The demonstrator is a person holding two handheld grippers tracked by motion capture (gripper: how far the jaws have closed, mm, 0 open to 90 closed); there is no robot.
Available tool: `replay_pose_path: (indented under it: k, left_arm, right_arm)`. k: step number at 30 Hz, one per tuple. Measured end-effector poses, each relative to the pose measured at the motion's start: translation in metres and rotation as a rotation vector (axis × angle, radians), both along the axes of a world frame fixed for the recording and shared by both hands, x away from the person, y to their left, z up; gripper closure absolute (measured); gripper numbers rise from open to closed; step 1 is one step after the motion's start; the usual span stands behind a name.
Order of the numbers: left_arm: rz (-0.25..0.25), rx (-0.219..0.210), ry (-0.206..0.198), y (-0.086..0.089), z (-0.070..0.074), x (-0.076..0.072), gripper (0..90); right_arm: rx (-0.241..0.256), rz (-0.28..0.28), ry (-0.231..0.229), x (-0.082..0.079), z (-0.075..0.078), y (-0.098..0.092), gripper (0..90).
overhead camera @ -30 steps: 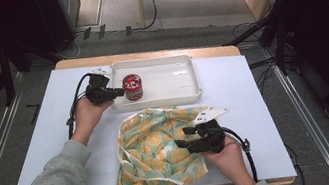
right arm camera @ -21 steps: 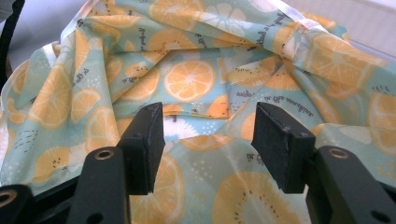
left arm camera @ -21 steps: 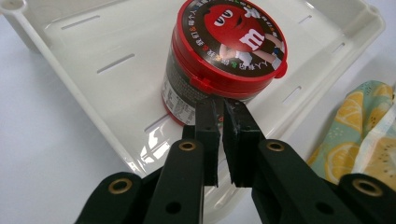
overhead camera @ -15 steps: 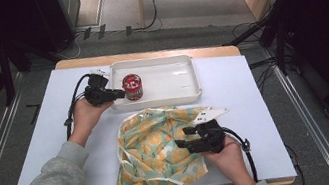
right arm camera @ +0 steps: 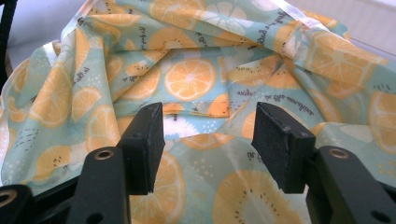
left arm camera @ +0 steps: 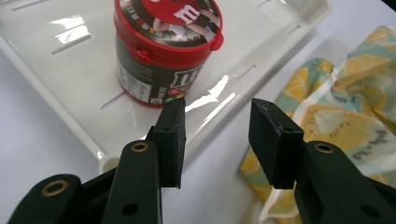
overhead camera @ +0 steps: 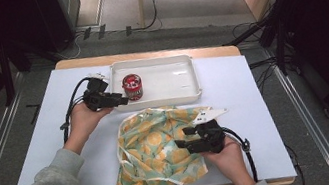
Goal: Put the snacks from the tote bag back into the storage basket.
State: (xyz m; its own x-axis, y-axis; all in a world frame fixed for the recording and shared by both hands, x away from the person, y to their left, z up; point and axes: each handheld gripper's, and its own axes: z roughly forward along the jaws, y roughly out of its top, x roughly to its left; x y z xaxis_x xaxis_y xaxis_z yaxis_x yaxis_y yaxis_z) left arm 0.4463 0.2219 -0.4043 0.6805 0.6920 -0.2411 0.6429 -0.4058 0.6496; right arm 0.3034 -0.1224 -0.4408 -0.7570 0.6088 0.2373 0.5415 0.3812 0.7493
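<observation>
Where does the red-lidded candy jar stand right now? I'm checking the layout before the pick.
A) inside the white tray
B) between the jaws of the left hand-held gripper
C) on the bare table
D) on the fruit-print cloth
A: the candy jar stands upright in the white tray, beyond the open jaws of the left hand-held gripper.

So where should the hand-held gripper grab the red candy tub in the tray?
Probably around the tub's round dark wall, just below the wider red lid. It stands upright in the white tray, so the left hand-held gripper, jaws open and close by, could come in level over the tray's low near rim and close across the tub's middle.
</observation>
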Motion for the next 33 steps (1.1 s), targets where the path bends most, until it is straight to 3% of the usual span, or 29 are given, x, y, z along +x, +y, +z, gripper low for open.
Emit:
replay_pose_path:
  k: [13, 21, 33]
  left_arm:
    - [-0.021, -0.019, 0.016, 0.004, 0.007, -0.027, 42.2]
    - [-0.059, -0.023, 0.01, 0.002, 0.01, -0.049, 39.7]
    - [-0.076, -0.029, -0.007, 0.007, 0.008, -0.082, 39.1]
  right_arm:
    - [-0.007, 0.007, 0.005, -0.001, 0.0, 0.0, 44.4]
    - [-0.002, 0.003, 0.009, -0.002, 0.001, -0.001, 43.4]
    - [0.002, 0.006, 0.006, -0.001, 0.001, -0.004, 41.4]
